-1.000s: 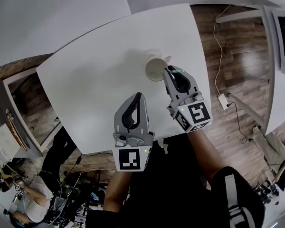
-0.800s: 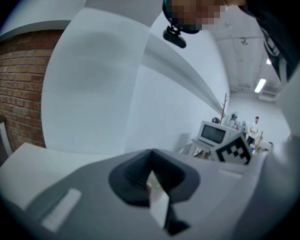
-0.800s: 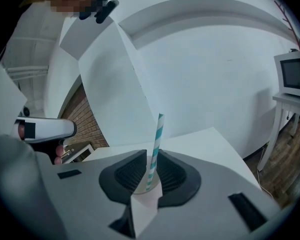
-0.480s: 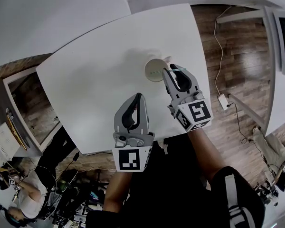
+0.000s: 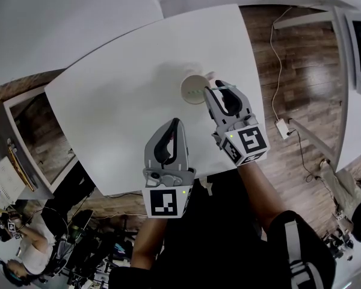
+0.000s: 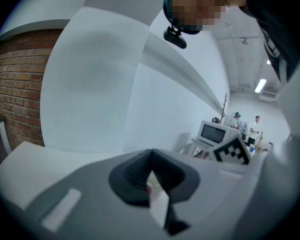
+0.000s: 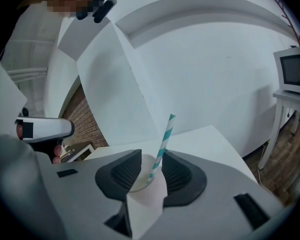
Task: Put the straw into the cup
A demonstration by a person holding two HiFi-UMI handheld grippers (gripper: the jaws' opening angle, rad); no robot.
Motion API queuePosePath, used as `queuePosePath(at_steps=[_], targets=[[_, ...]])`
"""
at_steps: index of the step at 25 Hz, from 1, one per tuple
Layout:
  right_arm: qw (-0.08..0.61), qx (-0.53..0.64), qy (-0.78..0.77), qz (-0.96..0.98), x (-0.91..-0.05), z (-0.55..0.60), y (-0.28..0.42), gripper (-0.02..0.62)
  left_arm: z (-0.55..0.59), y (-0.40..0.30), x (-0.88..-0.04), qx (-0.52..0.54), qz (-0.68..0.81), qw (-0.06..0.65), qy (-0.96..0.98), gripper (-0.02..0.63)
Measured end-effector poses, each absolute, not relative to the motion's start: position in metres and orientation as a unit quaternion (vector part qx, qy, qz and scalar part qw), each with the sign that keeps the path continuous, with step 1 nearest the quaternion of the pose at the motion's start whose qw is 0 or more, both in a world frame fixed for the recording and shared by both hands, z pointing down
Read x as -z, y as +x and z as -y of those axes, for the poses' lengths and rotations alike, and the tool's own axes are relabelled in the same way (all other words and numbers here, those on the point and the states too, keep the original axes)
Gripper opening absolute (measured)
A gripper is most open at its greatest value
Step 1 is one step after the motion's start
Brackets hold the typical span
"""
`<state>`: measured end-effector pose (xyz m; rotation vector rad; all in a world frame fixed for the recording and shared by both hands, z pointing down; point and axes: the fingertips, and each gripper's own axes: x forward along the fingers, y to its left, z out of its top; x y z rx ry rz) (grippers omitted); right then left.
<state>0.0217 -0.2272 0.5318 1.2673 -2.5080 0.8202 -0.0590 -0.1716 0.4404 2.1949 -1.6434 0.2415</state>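
A white paper cup stands on the white table, toward its far right. In the right gripper view the cup sits just beyond the jaws, with a teal-and-white striped straw standing in it and leaning right. My right gripper is at the cup's near right side. Its jaws have just been opening and now stand apart, with the straw rising between them, close to the right pad and not pinched. My left gripper hovers nearer to me over the table, shut and empty.
The table's right edge is close to my right gripper, with wooden floor beyond it. A cable and a white power adapter lie on that floor. A shelf unit stands at the left. A microwave shows far off.
My right gripper's jaws have spread apart, letting go of the straw, which stays in the cup. Both hands have stayed where they were.
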Motion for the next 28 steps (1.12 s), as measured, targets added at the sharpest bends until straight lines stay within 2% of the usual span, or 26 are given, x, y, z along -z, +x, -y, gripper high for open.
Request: queuePosePath(at_steps=[28], targets=[[0.085, -0.272, 0.458, 0.842, -0.518, 0.216, 0.037, 0.124, 0.157, -0.06, -0.422, -0.072, 0.586, 0.177, 0.787, 0.005]])
